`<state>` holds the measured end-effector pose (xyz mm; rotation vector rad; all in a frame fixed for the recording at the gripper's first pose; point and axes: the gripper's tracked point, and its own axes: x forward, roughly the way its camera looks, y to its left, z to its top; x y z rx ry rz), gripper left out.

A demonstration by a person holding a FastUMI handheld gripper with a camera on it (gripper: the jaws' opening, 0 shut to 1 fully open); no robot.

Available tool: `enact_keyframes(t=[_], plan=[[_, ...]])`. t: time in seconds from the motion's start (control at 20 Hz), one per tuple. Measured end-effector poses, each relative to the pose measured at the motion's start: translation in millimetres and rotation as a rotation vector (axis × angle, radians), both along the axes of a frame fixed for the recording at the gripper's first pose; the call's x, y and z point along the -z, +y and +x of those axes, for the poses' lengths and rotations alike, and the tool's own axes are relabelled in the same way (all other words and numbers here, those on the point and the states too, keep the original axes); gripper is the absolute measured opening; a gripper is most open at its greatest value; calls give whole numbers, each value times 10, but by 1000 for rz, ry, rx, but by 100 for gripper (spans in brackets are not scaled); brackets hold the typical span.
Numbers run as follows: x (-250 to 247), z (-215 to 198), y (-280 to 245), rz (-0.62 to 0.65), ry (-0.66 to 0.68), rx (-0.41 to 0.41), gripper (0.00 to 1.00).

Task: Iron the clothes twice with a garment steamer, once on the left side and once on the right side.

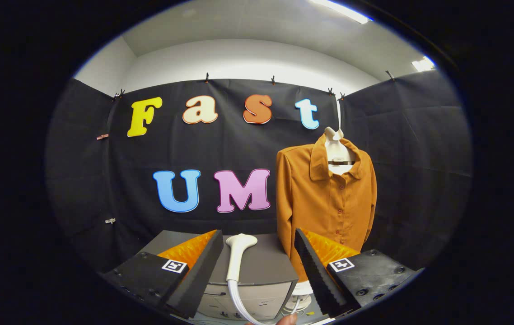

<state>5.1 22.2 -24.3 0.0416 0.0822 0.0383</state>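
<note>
An orange button-up shirt (327, 198) hangs on a white hanger (337, 151) against the black cloth wall, beyond my right finger. A white garment steamer head (238, 253) lies on top of a grey cabinet (266, 266), its white hose (239, 302) curling down off the cabinet's front. The steamer sits just ahead of my gripper (257, 241), in line with the gap between the fingers. My gripper is open with nothing held; its black fingers (203, 271) are spread wide to either side of the steamer.
The grey cabinet has drawers on its front face below the top. A white round base (302, 300) stands on the floor under the shirt. A fingertip (286, 319) of a person shows low between the fingers.
</note>
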Motion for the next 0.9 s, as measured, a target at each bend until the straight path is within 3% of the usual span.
enact_keyframes(t=[0.45,0.9], plan=[[1009,431,425,-53,290,-68,98],[2149,949,676,-34,572,-77,99]])
